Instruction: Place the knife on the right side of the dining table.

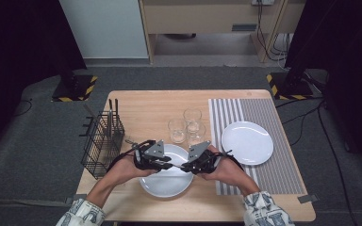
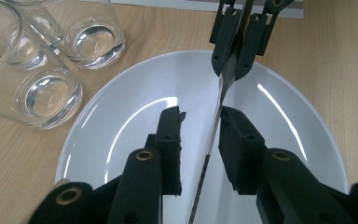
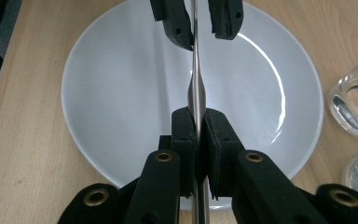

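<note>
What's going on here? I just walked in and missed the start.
A person holds a gripper in each hand above the near white plate. The right gripper is shut on a table knife. The left gripper stands open around the knife's other end, so it looks like a handover.

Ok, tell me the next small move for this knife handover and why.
Probably shut the left gripper on the knife before anything lets go. The right gripper is clamped on it, while the left jaws stand open with the blade between them, above the white plate. Releasing now would likely drop it onto the plate.
</note>
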Demonstrator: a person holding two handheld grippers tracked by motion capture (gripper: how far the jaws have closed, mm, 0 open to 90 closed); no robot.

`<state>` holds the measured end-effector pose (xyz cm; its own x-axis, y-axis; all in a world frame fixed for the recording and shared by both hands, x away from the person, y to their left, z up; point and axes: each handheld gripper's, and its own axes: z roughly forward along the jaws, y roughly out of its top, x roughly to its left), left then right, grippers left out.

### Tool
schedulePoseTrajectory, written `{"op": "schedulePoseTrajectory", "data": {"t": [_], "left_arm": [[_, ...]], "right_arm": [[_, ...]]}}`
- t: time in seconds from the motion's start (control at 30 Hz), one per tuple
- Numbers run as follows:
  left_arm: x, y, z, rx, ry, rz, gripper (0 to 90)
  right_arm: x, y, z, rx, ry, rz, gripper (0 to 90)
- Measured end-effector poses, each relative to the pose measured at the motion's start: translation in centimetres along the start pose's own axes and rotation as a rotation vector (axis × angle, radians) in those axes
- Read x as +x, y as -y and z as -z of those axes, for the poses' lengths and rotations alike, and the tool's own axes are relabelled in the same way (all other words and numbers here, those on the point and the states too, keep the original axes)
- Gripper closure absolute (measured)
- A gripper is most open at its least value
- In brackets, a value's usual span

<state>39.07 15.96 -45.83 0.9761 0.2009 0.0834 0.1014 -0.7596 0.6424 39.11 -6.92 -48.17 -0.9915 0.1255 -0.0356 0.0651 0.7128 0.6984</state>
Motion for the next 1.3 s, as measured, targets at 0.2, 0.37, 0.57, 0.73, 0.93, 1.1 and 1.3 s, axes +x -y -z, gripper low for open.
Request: {"op": "schedulePoseTrajectory", "data": {"t": [0.2,0.37,0.57,0.73,0.93,1.1,1.3], "left_arm": [[0.2,-0.1,0.5,-0.055,-0.079,0.036,32.8],[0.3,-0.1,1.0,-0.093,-0.182,0.096,9.9],[0.3,-0.1,1.6,-0.103,-0.249,0.126,3.6],[0.5,-0.2,2.2,-0.145,-0.289,0.170,2.5],[0.7,0.0,2.4,-0.171,-0.312,0.196,2.5],[0.9,0.2,2.7,-0.195,-0.333,0.224,2.3],[0.9,0.2,2.7,-0.211,-0.361,0.238,2.1]], "right_arm": [[-0.1,0.4,0.1,0.013,0.005,-0.022,83.4],[-0.3,0.5,0.2,0.007,0.028,-0.049,83.4],[-0.6,0.5,0.4,0.006,0.065,-0.071,83.3],[-0.9,0.6,0.5,0.023,0.097,-0.103,83.4],[-1.1,0.8,0.5,0.023,0.113,-0.133,83.4],[-1.3,1.2,0.6,0.012,0.130,-0.150,83.3],[-1.6,1.4,0.9,0.004,0.165,-0.191,83.3]]}}
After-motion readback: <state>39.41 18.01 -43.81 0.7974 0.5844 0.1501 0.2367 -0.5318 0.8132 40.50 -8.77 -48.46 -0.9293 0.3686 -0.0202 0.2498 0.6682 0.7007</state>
